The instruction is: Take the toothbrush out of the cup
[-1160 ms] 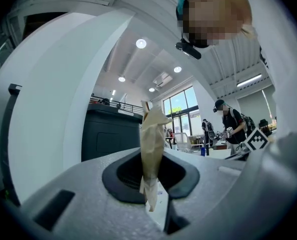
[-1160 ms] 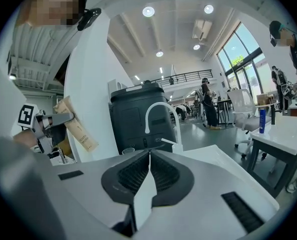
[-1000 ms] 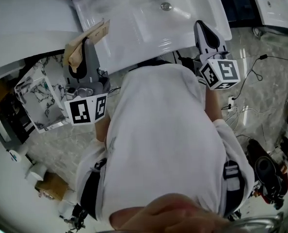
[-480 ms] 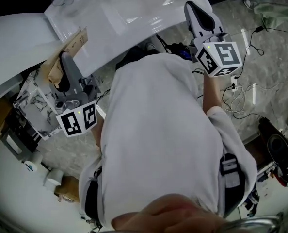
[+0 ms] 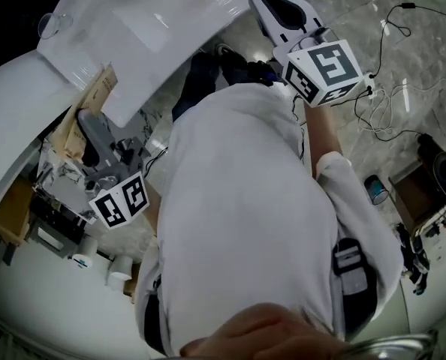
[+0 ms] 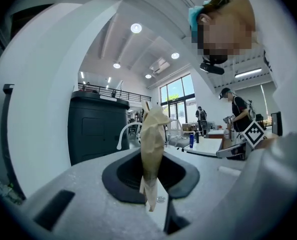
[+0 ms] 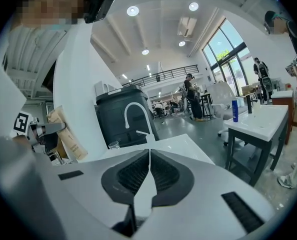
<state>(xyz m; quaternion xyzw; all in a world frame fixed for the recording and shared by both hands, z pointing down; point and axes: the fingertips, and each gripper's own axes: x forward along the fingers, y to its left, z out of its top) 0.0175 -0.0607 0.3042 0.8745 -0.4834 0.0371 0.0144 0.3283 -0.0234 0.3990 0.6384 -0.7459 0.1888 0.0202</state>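
My left gripper (image 5: 89,130) is shut on a brown paper packet (image 5: 100,87), which stands upright between its jaws (image 6: 152,144). It hangs beside the corner of the white sink (image 5: 133,28). A clear glass cup (image 5: 50,25) sits on the sink's far left corner, also seen beside the tap (image 7: 114,145). No bare toothbrush shows in any view. My right gripper (image 5: 272,2) is shut with nothing in it (image 7: 149,156), out over the sink's right end. From the right gripper view, the left gripper (image 7: 43,129) and its packet (image 7: 68,136) show at the left.
A white tap (image 7: 136,115) rises at the sink's back, in front of a black cabinet (image 7: 119,109). Cables (image 5: 392,103) lie on the marble floor at right. A marble-patterned box (image 5: 54,172) and paper rolls (image 5: 118,270) sit at left. Another white table (image 7: 261,121) and people stand farther off.
The head view has swung, so the sink has slid to the upper left. Both grippers have drifted off the sink's edge; the left one keeps hold of the brown packet.
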